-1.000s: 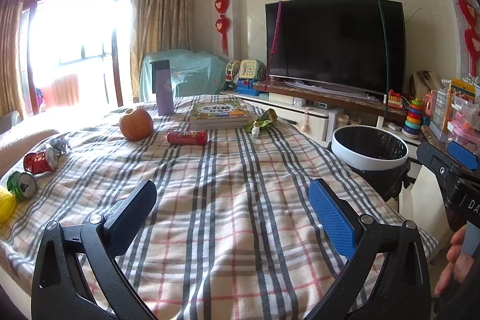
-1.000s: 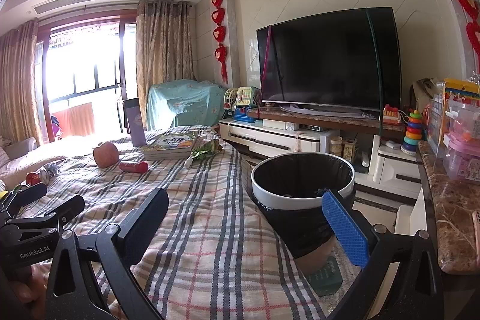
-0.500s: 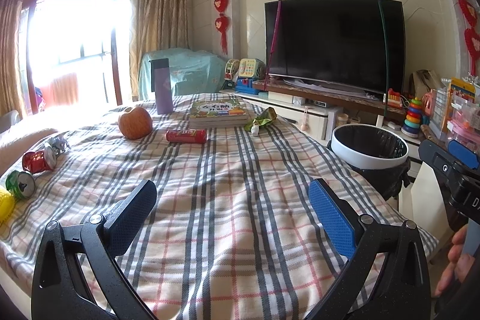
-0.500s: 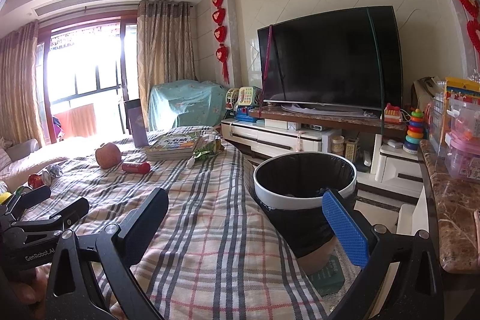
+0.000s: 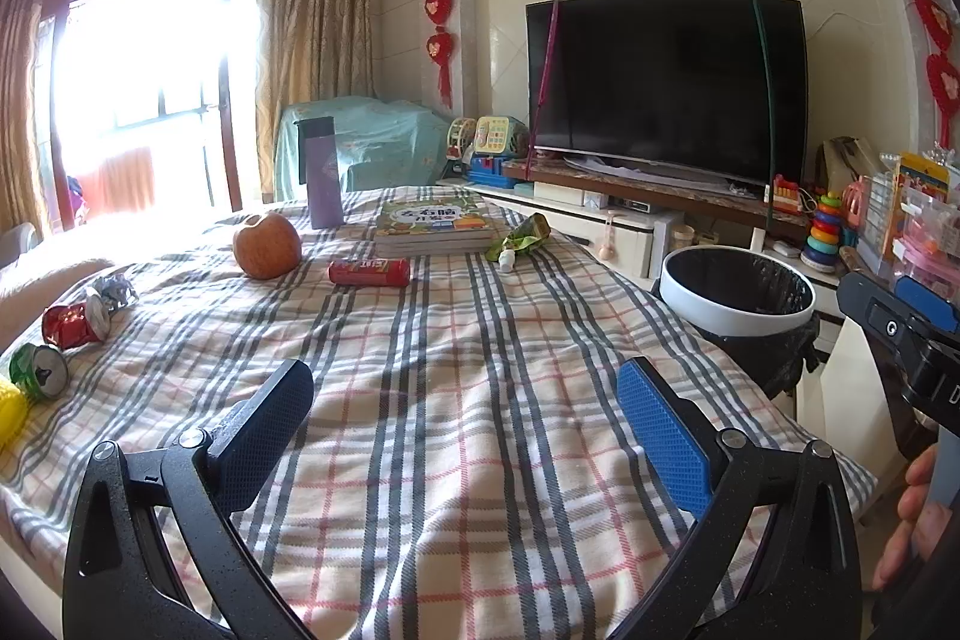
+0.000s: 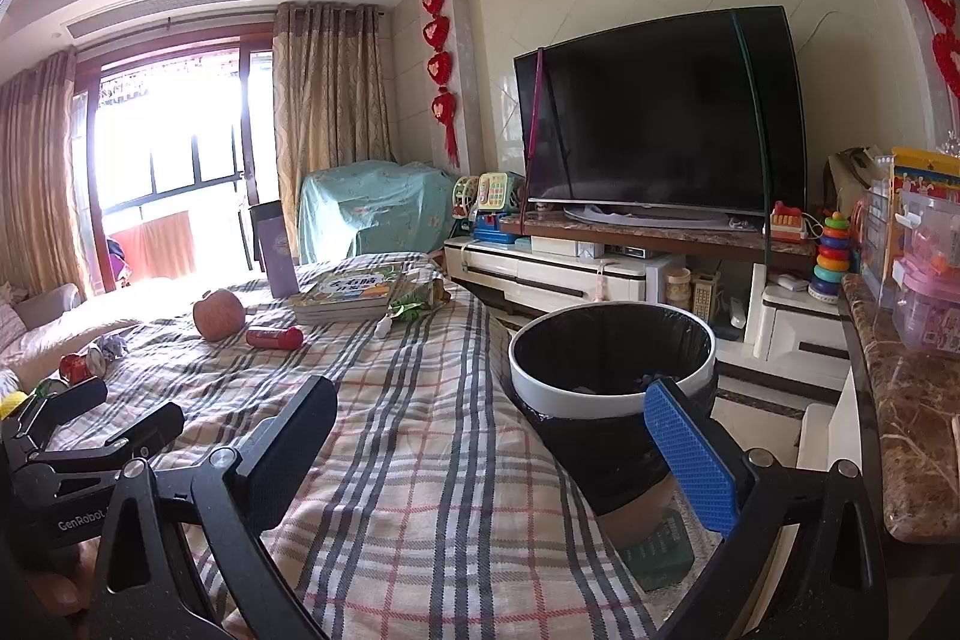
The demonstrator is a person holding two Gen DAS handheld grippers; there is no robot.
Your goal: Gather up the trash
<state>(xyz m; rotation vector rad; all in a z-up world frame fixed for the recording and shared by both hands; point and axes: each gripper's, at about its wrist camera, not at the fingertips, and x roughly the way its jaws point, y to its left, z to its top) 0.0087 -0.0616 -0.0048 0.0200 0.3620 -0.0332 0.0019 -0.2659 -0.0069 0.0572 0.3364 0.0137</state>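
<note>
A bin with a white rim and black liner point(image 5: 738, 289) point(image 6: 612, 361) stands beside the plaid-covered table point(image 5: 456, 400). On the table lie a red tube point(image 5: 369, 272) point(image 6: 275, 337), a green wrapper point(image 5: 521, 239) point(image 6: 414, 301), a crushed red can point(image 5: 75, 323), a green can point(image 5: 39, 370) and crumpled foil point(image 5: 114, 287). My left gripper point(image 5: 465, 424) is open and empty above the table's near part. My right gripper point(image 6: 489, 448) is open and empty, near the bin's left side.
An apple point(image 5: 267, 245), a purple bottle point(image 5: 324, 172) and a stack of books point(image 5: 435, 223) sit at the far end. A yellow object point(image 5: 9, 412) is at the left edge. A TV point(image 5: 666, 85) and toy shelves stand behind the bin.
Both views shift slightly; the right gripper has drifted a little closer to the bin. Both stay open and empty.
</note>
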